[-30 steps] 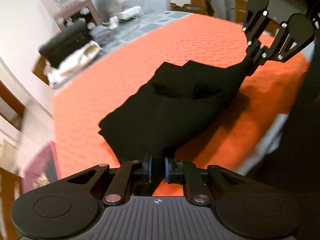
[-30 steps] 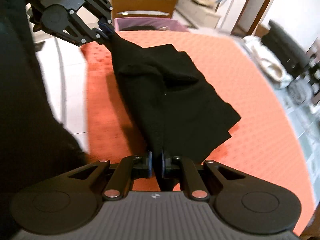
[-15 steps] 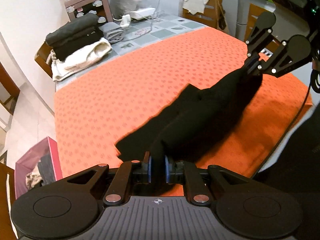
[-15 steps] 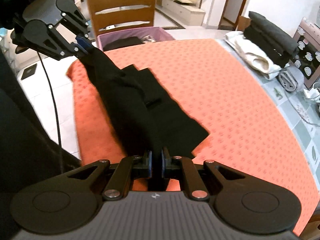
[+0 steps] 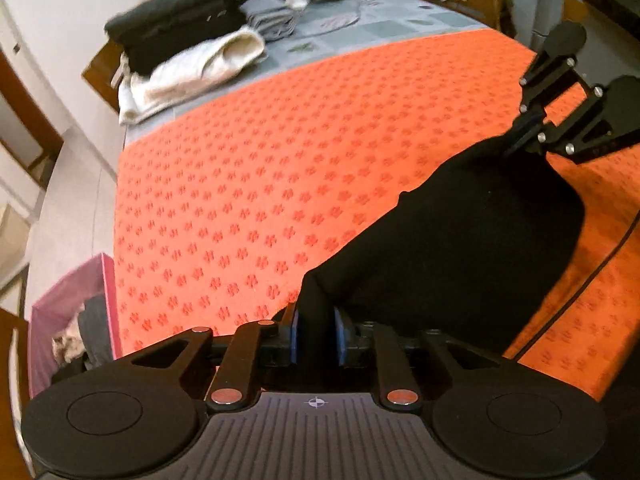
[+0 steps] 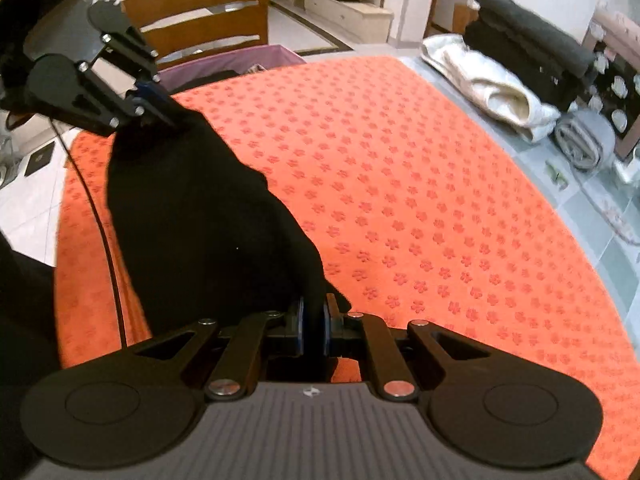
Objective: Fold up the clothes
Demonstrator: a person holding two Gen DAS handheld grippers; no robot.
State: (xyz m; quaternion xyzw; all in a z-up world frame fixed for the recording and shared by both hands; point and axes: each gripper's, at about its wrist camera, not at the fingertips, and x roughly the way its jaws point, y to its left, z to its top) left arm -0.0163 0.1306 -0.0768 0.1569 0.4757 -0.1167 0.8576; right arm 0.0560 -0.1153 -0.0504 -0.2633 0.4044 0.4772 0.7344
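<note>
A black garment (image 5: 460, 240) hangs stretched between both grippers above the orange patterned tablecloth (image 5: 260, 168). My left gripper (image 5: 315, 334) is shut on one end of it, blue pads pinching the cloth. My right gripper (image 5: 524, 136) shows at the upper right of the left wrist view, clamped on the other end. In the right wrist view, my right gripper (image 6: 314, 326) is shut on the black garment (image 6: 200, 224), and the left gripper (image 6: 154, 106) holds the far end at the upper left. The cloth's lower part is hidden behind itself.
Folded clothes, black on white (image 5: 184, 52), are stacked at the table's far corner, with a grey roll (image 6: 584, 140) beside them. A pink basket of clothes (image 5: 76, 320) stands on the floor, near a wooden chair (image 6: 204, 28). A black cable (image 5: 580, 288) crosses the cloth.
Both grippers have lifted the black garment and drawn it back toward the table's near edge. It has left the middle of the cloth and now hangs bunched between them.
</note>
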